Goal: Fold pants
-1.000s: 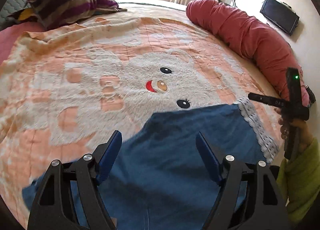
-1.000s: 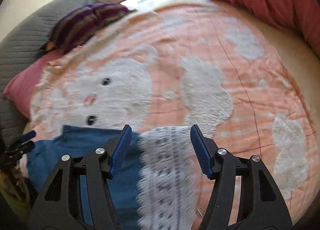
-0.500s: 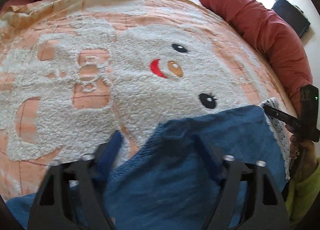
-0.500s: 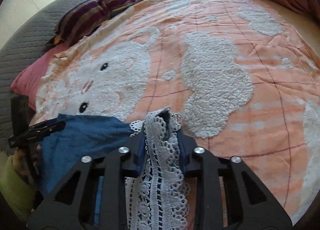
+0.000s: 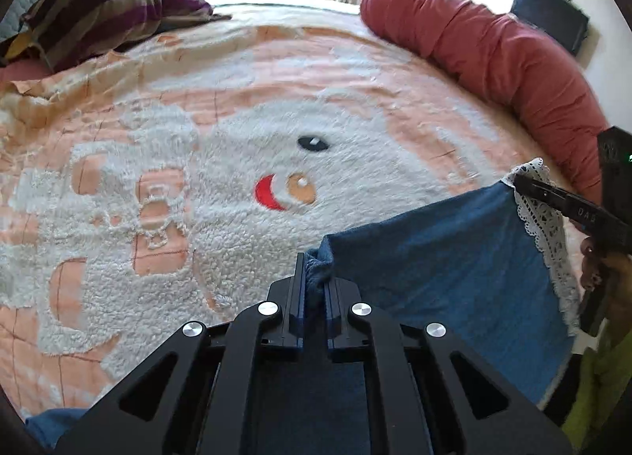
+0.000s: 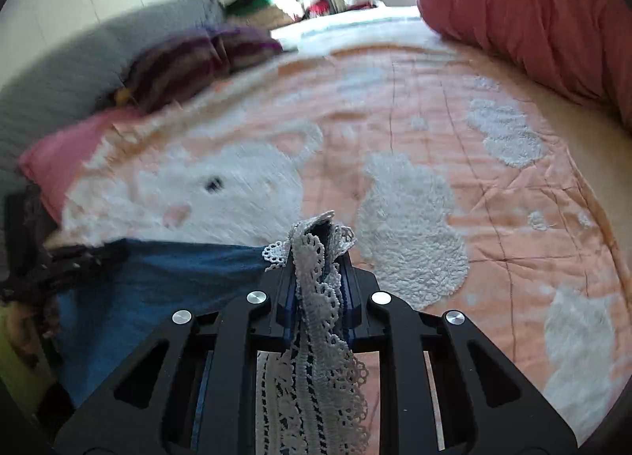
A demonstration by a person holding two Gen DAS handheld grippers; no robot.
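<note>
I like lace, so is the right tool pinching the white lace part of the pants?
Yes, the right tool is shut on the white lace trim of the blue pants.

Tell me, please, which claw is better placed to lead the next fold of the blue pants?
Probably neither alone. The left claw is shut on a blue corner of the pants; the right claw is shut on the lace hem. Both have just closed and should carry that edge together.
</note>
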